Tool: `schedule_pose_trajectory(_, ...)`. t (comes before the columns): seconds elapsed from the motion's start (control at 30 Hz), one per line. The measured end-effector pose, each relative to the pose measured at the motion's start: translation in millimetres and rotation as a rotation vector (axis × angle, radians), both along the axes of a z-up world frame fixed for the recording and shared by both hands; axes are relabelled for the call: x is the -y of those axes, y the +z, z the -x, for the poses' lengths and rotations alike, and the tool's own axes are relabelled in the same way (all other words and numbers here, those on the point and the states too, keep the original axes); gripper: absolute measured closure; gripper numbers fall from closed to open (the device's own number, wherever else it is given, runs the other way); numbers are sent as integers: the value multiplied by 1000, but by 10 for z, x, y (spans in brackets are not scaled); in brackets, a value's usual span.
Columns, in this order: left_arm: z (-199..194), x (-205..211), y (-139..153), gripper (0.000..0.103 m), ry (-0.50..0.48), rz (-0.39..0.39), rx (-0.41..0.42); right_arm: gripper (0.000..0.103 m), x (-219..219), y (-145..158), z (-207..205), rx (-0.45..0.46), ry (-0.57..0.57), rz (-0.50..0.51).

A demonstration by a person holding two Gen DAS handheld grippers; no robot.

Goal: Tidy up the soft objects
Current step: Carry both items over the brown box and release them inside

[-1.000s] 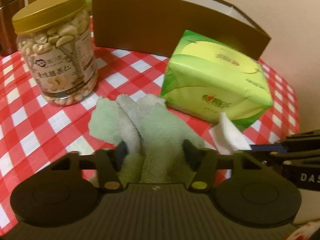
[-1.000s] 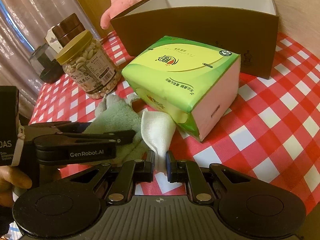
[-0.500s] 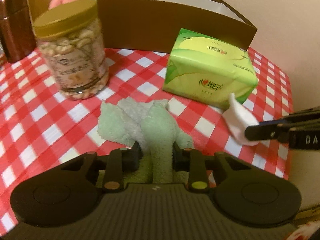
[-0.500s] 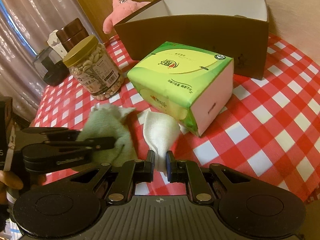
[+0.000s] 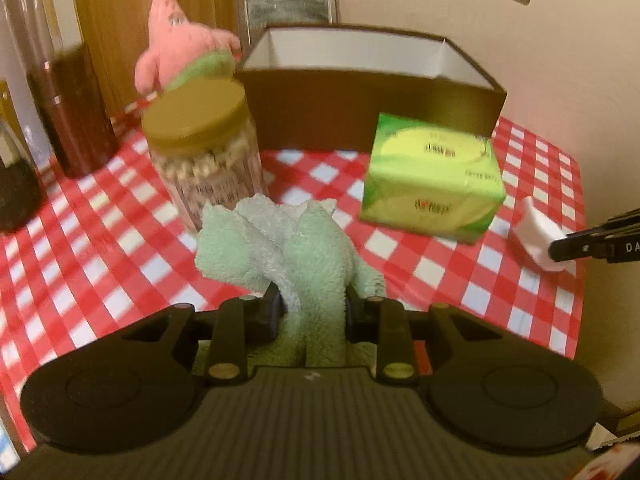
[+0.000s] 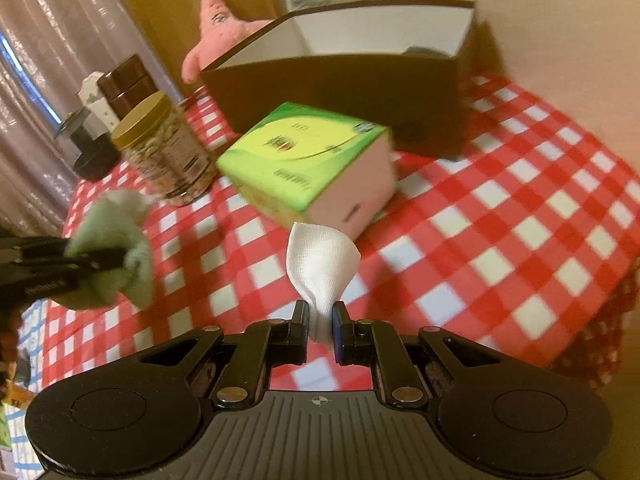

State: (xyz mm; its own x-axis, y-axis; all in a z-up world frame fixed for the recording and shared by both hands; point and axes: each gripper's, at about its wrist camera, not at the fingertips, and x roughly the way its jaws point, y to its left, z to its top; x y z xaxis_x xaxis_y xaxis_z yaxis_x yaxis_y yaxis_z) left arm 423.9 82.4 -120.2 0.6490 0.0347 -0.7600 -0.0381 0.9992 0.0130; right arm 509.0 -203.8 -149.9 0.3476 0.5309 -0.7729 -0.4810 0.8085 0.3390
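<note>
Left tool [image 5: 312, 312] pinches fluffy mint-green towel [image 5: 288, 248] at frame centre; right tool [image 6: 320, 320] pinches white gauze cloth [image 6: 322, 264]. Brown open cardboard box [image 6: 340, 92] upper centre, contents unclear; gold-lidded clear nut jar [image 5: 200, 152] full.

Warm dim indoor light; motion blur throughout; fisheye bending at edges, dark vignette corners.

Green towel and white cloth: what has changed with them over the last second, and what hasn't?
The left tongs closed onto the green towel and lifted it off the checked tablecloth. The right tongs, already shut on the white cloth, raised it clear too. The tissue pack, cashew jar and brown box stayed put.
</note>
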Motion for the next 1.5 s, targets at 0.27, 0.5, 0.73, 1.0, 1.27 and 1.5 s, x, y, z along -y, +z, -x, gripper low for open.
schedule_pose_trajectory(0.27, -364, -10, 449, 76, -41, -102, 106, 91, 371, 315, -355, 90, -76, 4)
schedule_pose_trajectory(0.5, -968, -13, 838, 76, -54, -178, 229, 91, 359, 696, -860, 202, -80, -52)
schedule_pose_trajectory(0.73, -1613, 65, 1005, 76, -56, -175, 267, 91, 71, 900, -1411, 266, -44, -102)
schedule_pose_trajectory(1.0, -2287, 205, 884, 76, -77, -121, 233, 91, -396, 852, -1968, 254, -28, -145)
schedule_pose_trajectory(1.27, -2793, 325, 604, 75, -115, -98, 164, 91, -652, 596, -2418, 187, -47, -124)
schedule_pose_trajectory(1.5, -3120, 353, 530, 58, -134, -104, 153, 91, -687, 504, -2641, 162, -57, -105)
